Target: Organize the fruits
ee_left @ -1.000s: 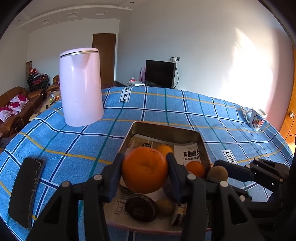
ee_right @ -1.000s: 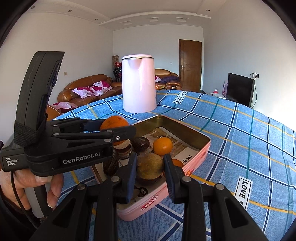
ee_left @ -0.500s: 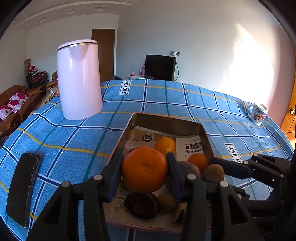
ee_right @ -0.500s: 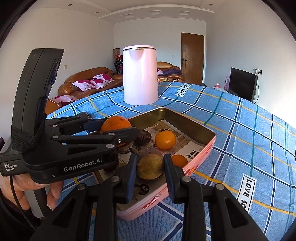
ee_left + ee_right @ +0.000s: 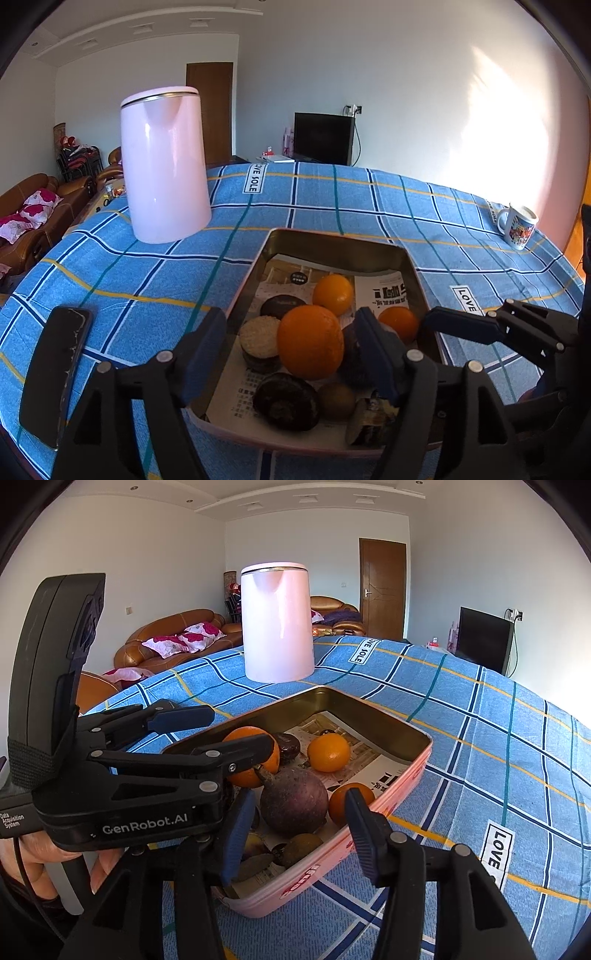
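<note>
Letting go seems to be the step in hand: both grippers hang over the pink tin (image 5: 399,794) on the blue checked cloth (image 5: 332,206); the left gripper (image 5: 291,343) has its jaws opening around the big orange (image 5: 309,341), which sits among the other fruit in the tin, gaps showing on both sides; the right gripper (image 5: 295,827) is opening too, the dark purple fruit (image 5: 293,799) lying in the tin between its spread fingers, untouched as far as I can tell; next, I'd judge, each hand must lift clear without nudging the pile; writing: "GenRobot.AI" on the left gripper's body, "LOVE SOLE" tags on the cloth; the newspaper lining's print is too small to read.
</note>
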Demonstrator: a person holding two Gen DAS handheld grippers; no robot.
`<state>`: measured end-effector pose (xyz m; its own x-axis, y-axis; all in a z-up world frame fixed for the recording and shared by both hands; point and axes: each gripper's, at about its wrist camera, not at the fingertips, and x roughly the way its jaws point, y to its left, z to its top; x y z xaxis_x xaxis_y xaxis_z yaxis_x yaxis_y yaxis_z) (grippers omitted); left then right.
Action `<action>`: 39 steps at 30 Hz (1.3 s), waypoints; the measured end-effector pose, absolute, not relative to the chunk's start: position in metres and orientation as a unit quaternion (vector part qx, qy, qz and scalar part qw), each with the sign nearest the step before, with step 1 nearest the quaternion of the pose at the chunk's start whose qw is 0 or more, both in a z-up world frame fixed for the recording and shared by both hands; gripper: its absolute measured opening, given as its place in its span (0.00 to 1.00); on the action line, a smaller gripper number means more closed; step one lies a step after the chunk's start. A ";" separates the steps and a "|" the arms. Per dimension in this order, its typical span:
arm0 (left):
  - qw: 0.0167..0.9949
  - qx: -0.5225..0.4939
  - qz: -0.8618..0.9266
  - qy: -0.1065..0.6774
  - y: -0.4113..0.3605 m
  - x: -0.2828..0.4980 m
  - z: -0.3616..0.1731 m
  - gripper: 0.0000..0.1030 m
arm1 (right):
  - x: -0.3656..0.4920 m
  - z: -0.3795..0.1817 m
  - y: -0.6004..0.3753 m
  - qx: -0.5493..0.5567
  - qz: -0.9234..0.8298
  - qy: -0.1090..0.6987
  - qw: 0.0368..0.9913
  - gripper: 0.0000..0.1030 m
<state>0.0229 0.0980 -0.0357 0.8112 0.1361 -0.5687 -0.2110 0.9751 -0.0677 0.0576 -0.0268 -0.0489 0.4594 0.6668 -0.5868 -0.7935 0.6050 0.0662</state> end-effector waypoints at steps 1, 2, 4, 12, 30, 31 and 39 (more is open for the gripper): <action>0.950 -0.065 0.090 0.291 0.098 0.022 -0.035 0.72 | 0.057 -0.049 -0.027 -0.109 0.430 0.290 0.848 0.55; 0.951 -0.066 0.089 0.288 0.098 0.020 -0.033 0.72 | 0.056 -0.048 -0.028 -0.109 0.428 0.288 0.850 0.56; 0.954 -0.069 0.091 0.277 0.099 0.016 -0.028 0.72 | 0.056 -0.048 -0.029 -0.107 0.425 0.285 0.852 0.57; 0.966 -0.062 0.116 0.222 0.098 -0.006 -0.003 0.93 | 0.049 -0.040 -0.051 -0.093 0.406 0.271 0.868 0.58; 0.972 -0.031 0.119 0.201 0.073 -0.014 0.005 0.96 | 0.039 -0.007 -0.112 -0.044 0.341 0.206 0.916 0.70; 0.972 -0.030 0.118 0.201 0.072 -0.013 0.006 0.96 | 0.039 -0.007 -0.114 -0.042 0.340 0.206 0.917 0.70; 0.972 -0.026 0.115 0.202 0.066 -0.013 0.006 0.96 | 0.035 -0.003 -0.125 -0.031 0.332 0.199 0.922 0.70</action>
